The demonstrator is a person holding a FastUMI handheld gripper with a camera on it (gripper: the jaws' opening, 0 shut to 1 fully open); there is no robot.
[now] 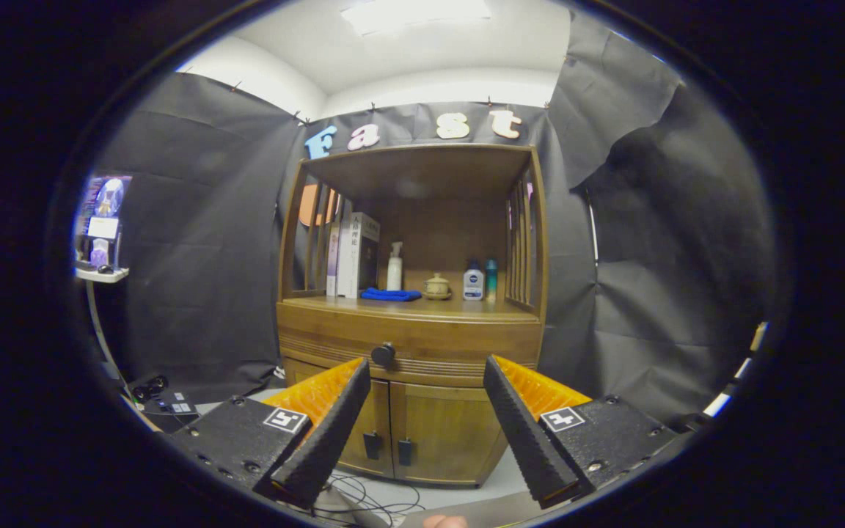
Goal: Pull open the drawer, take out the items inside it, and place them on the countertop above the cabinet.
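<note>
A wooden cabinet (408, 411) stands ahead of me. Its drawer (452, 341) is shut, with a dark round knob (383, 355) at its front. My gripper (426, 375) is open and holds nothing. The knob sits just beyond my left fingertip (353, 381), slightly to its right, and well apart from the right fingertip. The countertop (459, 308) above the drawer forms the floor of an open shelf. What lies inside the drawer is hidden.
On the countertop stand books (353, 253), a white pump bottle (394, 268), a folded blue cloth (390, 295), a small lidded pot (437, 287) and two small bottles (480, 281). Two lower doors (422, 433) are shut. Cables (371, 497) lie on the floor. A stand (102, 273) is at left.
</note>
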